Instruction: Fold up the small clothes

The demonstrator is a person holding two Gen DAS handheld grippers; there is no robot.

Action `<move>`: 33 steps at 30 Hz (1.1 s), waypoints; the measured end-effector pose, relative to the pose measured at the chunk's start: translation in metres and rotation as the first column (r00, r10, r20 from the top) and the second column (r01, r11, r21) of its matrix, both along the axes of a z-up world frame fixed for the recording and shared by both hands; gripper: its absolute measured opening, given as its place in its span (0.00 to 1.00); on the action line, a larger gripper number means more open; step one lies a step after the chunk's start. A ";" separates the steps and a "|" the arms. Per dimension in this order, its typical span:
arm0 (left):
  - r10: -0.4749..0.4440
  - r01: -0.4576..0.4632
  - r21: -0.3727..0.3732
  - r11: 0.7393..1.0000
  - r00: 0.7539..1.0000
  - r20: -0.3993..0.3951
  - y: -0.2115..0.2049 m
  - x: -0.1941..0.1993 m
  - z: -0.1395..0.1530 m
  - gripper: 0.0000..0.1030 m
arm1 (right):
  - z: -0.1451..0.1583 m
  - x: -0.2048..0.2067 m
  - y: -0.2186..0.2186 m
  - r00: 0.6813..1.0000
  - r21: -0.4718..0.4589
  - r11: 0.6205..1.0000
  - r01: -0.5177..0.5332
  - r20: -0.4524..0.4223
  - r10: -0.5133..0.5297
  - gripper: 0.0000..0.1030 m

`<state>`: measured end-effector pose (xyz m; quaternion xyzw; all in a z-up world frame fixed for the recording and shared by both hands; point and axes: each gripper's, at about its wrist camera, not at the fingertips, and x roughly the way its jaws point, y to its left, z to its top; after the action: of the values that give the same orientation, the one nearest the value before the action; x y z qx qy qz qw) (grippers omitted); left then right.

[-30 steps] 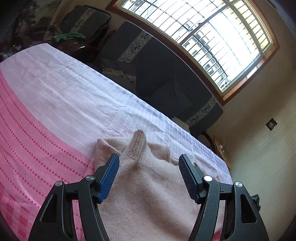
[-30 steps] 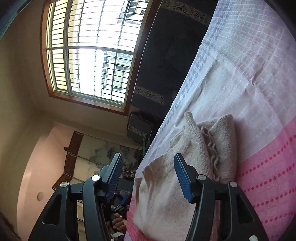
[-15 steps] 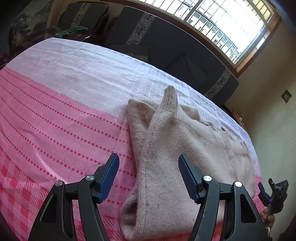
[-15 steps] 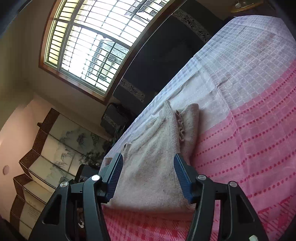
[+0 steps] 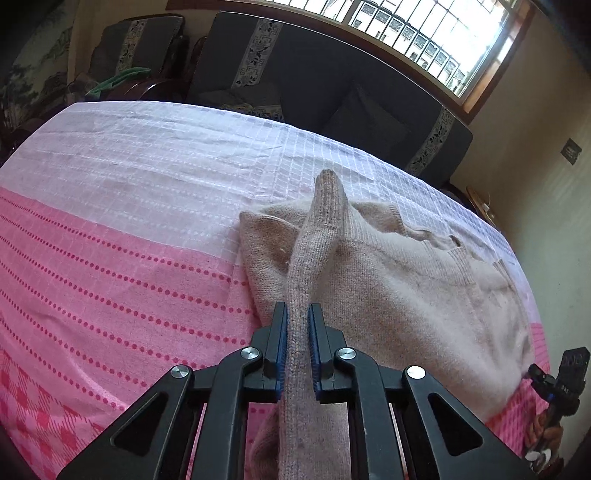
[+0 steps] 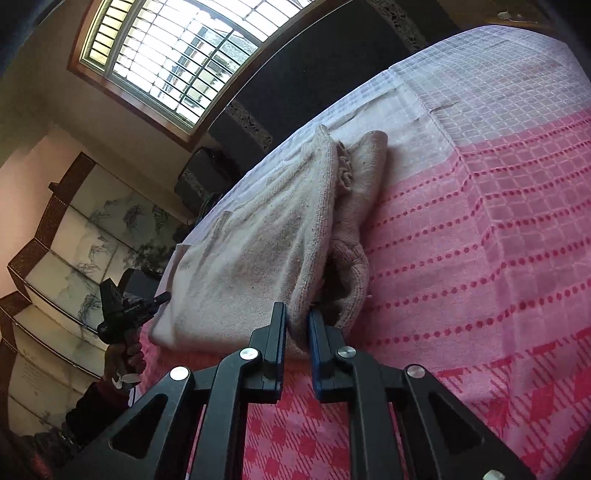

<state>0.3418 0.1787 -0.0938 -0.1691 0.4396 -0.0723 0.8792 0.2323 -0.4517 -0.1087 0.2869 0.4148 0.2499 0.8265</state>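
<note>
- One beige knitted sweater (image 5: 399,291) lies on the pink-and-white cloth (image 5: 122,229) that covers the bench, towards its right half in the left wrist view; it is the only garment on the cloth.
- Two hand-held grippers are in view, one per camera.
- The left hand-held gripper (image 5: 298,347) has its blue pads pressed together on the sweater's sleeve (image 5: 317,251), which runs as a narrow raised ridge from the jaws away across the sweater body.
- The right hand-held gripper (image 6: 297,350) is clamped on the near edge of the sweater (image 6: 266,251), pinching a layer of knit; beside that layer, to the right, a folded part with a frilled edge (image 6: 345,173) lies against it.
- Behind the bench stands a dark sofa (image 5: 332,85) with patterned bands, under a barred window (image 5: 424,33).
- In the right wrist view a painted folding screen (image 6: 74,236) stands at the left.
- In that view a person's hand (image 6: 127,356) holds the other gripper.
</note>
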 end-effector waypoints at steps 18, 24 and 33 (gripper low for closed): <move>-0.006 0.009 -0.062 0.998 0.999 0.041 0.019 -0.036 0.003 0.40 | -0.005 -0.027 -0.025 0.998 0.147 0.987 0.060 -0.031 -0.056 0.18; -0.083 0.083 -0.054 0.995 0.997 -0.001 0.014 -0.071 -0.004 0.42 | 0.002 -0.022 -0.010 1.000 0.092 0.995 0.024 -0.010 -0.023 0.46; -0.115 0.115 -0.002 0.993 0.993 -0.021 0.007 -0.076 -0.013 0.10 | -0.004 -0.001 0.006 0.995 -0.050 0.998 -0.025 -0.103 0.020 0.10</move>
<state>0.2661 0.1859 -0.1068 -0.1448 0.4578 -0.1213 0.8688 0.2313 -0.4454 -0.1123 0.2733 0.4661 0.2337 0.8084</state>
